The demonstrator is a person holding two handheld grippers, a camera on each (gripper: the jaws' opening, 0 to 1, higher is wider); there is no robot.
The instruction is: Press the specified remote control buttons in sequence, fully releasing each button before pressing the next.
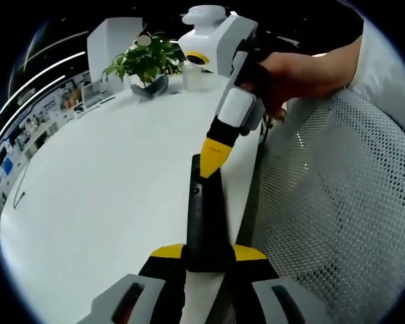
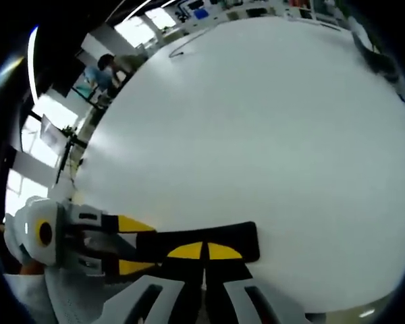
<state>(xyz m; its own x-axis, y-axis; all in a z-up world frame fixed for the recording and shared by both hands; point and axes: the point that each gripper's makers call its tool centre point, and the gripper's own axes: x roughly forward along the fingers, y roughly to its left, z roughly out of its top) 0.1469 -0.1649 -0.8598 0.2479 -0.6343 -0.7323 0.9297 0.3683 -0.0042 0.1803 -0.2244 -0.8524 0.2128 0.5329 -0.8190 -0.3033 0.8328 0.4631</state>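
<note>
Left gripper view shows the left gripper (image 1: 206, 260) with its yellow-tipped fingers (image 1: 163, 252) closed on the near end of a black remote control (image 1: 206, 223). The remote runs straight out from between the fingers, its far end pointing away over the white bench (image 1: 108, 196). The right gripper (image 1: 214, 154) comes in from beyond that far end, held in a person's hand (image 1: 290, 74). Its yellow tip is drawn together and comes down on the far end of the remote, touching its top face or very nearly so; the exact contact cannot be made out. Beyond the remote, at the far side of the bench, stands a potted plant (image 1: 145, 64) with a white cup (image 1: 191, 74) just beside it. To the right of the fingers, past the bench edge, lies white mesh fabric (image 1: 337, 202).

Right gripper view shows the right gripper (image 2: 204, 251) with its fingers (image 2: 185, 251) pressed together, the yellow pads meeting with no gap and nothing held between them. They lie directly over the remote, which crosses just ahead of the fingers from left to right. At the left the left gripper holds the remote's other end between its own yellow fingers. The bench spreads out beyond, and a person (image 2: 108, 71) is far off past its edge.
</note>
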